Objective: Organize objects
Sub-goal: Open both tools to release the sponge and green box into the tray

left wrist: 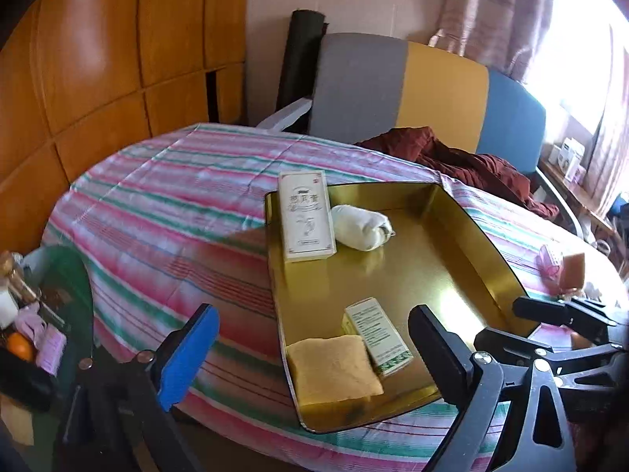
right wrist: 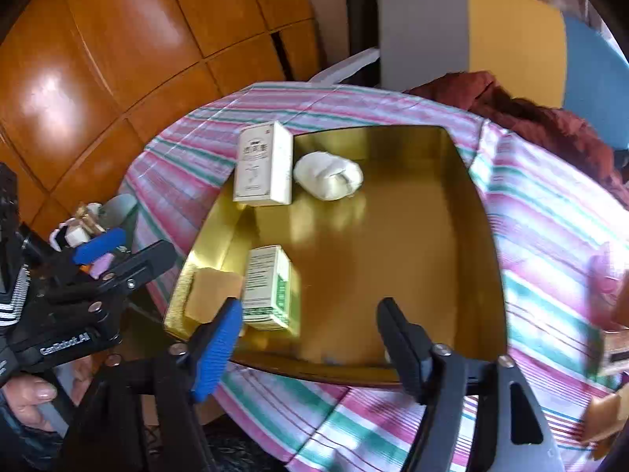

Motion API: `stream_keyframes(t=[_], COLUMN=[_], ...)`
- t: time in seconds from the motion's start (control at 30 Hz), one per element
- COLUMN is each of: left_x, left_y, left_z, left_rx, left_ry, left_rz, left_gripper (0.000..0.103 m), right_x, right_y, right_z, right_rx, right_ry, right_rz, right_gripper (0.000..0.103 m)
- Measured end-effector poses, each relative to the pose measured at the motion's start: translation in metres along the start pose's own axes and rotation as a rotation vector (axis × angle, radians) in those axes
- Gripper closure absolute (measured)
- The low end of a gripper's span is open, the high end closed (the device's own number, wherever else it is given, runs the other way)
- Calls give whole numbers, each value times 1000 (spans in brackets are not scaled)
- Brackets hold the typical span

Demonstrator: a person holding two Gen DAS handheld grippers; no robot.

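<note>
**A:** What is filling the scene?

**B:** A striped cloth (left wrist: 165, 212) is covering the table, and a gold tray (right wrist: 452, 244) is sitting on it, taking up most of both wrist views. A red garment (left wrist: 464, 157) is lying bunched at the far edge, in front of a grey, yellow and blue panel (left wrist: 432, 90).

**A:** And what is lying in the tray?

**B:** At the far left corner a tall cream box (right wrist: 261, 165) is resting partly on the rim, with a white rolled bundle (right wrist: 328, 177) just beside it. Near the front left, a green-and-white box (right wrist: 271, 287) is lying next to a yellow sponge (left wrist: 334, 369).

**A:** How are the grippers standing?

**B:** The left gripper (left wrist: 314, 350) is hanging wide open over the tray's near left corner, holding nothing; the sponge and the green-and-white box are showing between its spread jaws, untouched. The right gripper (right wrist: 310, 338) is also gaping, empty, over the tray's front rim. A hand (right wrist: 31, 393) is gripping the left tool's handle.
</note>
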State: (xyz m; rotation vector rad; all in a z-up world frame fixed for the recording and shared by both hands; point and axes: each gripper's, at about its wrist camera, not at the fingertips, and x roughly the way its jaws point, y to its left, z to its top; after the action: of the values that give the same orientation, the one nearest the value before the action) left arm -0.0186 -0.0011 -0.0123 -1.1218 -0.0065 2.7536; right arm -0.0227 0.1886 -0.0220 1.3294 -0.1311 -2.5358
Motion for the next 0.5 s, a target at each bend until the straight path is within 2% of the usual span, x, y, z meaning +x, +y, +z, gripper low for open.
stream_keyframes(t=[0.1,0.5], left_x=[-2,-2], left_y=[-9,-43], left_z=[0,-8], left_rx=[22,102], left_ry=[-3,16], left_rz=[-3,-35], left_gripper=[4,4], right_x=[-7,-33], right_y=[-6,-28], right_z=[-3,-13], right_rx=[16,43], right_ry=[-24,-95], right_rz=[-47,-173], right_gripper=[21,19])
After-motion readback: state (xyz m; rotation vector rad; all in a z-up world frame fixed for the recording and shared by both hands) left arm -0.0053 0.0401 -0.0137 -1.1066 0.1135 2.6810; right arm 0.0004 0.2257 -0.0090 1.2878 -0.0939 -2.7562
